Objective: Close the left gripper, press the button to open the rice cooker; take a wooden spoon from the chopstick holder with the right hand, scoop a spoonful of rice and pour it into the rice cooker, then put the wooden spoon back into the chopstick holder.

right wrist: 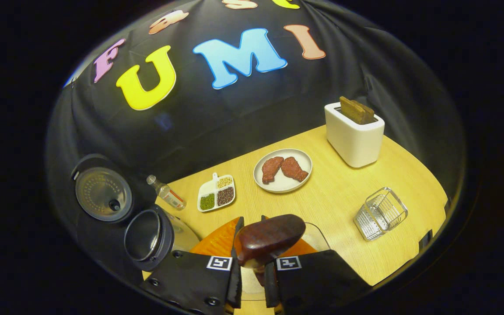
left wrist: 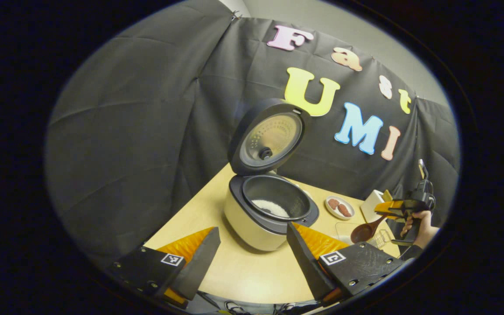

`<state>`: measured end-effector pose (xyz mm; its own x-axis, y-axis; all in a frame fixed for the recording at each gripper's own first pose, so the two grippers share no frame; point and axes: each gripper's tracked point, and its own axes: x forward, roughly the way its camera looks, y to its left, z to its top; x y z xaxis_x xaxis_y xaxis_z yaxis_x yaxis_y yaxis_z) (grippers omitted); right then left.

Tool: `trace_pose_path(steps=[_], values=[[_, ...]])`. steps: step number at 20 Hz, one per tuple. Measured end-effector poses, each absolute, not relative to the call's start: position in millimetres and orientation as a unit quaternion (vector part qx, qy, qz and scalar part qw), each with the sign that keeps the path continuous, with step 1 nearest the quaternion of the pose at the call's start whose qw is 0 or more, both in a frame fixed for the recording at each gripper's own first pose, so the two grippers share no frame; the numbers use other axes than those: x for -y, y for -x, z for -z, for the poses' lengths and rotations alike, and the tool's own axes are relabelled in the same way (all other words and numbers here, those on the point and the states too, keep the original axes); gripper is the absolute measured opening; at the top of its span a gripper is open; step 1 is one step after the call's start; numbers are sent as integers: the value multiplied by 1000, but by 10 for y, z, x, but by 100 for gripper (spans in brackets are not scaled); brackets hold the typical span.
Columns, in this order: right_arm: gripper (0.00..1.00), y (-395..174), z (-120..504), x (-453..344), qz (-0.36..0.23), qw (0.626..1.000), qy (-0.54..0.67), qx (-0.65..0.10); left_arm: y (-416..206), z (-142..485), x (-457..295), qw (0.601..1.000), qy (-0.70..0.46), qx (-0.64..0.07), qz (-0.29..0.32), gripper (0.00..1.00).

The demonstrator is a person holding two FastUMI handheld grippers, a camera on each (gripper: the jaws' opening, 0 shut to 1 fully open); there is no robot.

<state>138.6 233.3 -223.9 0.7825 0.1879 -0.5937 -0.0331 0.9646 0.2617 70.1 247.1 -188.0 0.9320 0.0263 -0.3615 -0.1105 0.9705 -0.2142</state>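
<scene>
While clamped, wooden spoon [right wrist: 268, 239] between right claw [right wrist: 252, 280] fingers.

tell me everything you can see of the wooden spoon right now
The wooden spoon is dark reddish-brown, glossy wood with an oval bowl. Its handle is clamped between the right gripper's fingers, in the right gripper view. In the left gripper view it hangs bowl-down and tilted over the table's right side, above a clear container, apart from the open rice cooker. Whether the bowl carries rice can't be told.
</scene>
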Motion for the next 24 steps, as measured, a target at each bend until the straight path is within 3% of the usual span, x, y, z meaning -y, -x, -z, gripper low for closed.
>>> trace_pose_path(steps=[8,9,21,22,23,24], values=[[19,-1334,2834,-2582,-80,926,-65,-364,-614,1974,-2602,974,109,-193,-54,97],[23,-1336,2835,-2572,-79,928,-63,-360,-627,1974,-2607,973,113,-194,-55,97],[19,-1220,2948,-2967,-82,890,-164,-419,-539,2033,-2625,971,137,-189,-53,97],[23,-1215,2940,-2960,-81,887,-171,-421,-546,2030,-2604,971,137,-188,-51,97],[19,-1216,2948,-2942,-76,886,-179,-422,-560,2007,-2590,972,134,-187,-49,97],[23,-1218,2944,-2886,-68,884,-190,-422,-564,1970,-2597,973,130,-184,-48,97]])
